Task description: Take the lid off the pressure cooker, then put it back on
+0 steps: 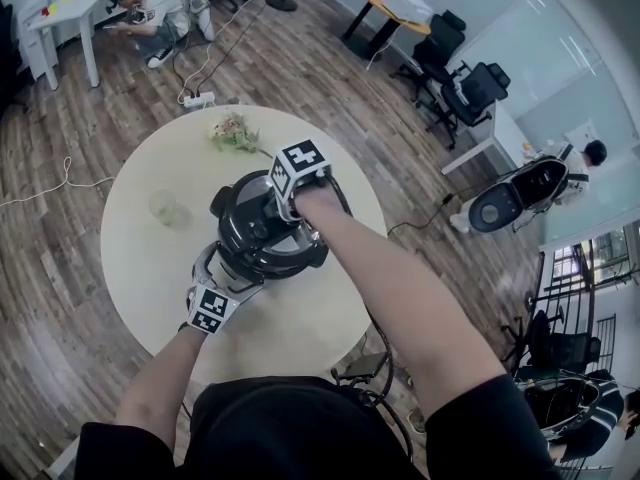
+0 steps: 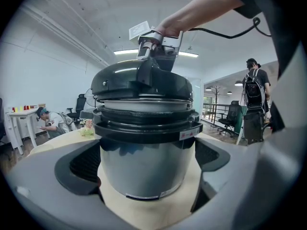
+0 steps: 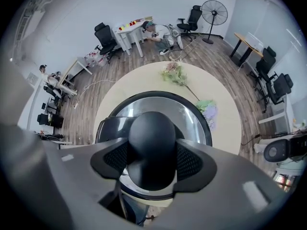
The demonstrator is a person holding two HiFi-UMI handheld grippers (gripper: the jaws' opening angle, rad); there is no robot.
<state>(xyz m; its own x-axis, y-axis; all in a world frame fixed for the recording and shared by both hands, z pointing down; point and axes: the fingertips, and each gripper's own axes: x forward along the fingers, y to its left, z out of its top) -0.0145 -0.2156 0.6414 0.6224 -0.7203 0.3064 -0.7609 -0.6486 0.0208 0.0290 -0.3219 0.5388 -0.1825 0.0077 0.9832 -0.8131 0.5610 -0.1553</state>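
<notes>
**Lid in the right claw, pot in the left**

The pressure cooker (image 1: 243, 253) is standing near the middle of a round pale table (image 1: 135, 268).

The right gripper (image 1: 284, 206) is coming down on it from above, and its jaws are pinching the round black knob (image 3: 151, 135) on top of the lid (image 2: 120, 83), one pad on each side of it.

In the left gripper view the lid is sitting over the pot at a slight tilt. A pale band is showing between the lid's rim and the pot's black collar (image 2: 144, 128). Whether the lid is seated or just clear of the collar is not readable.

The left gripper (image 1: 222, 280) is reaching in low from the person's side. Its jaws are spread wide around the steel body below the collar, and both pads are lying right at the wall, so it is bracing the pot. The bare tabletop is showing between the jaws under the pot's base.

A spray of flowers (image 1: 235, 133) is lying on the far part of the table, well apart from the cooker. A clear glass (image 1: 163, 206) is standing to the cooker's left. Beyond the table a person (image 1: 150, 13) is crouching on the wood floor beside a white desk (image 1: 60, 13).
</notes>
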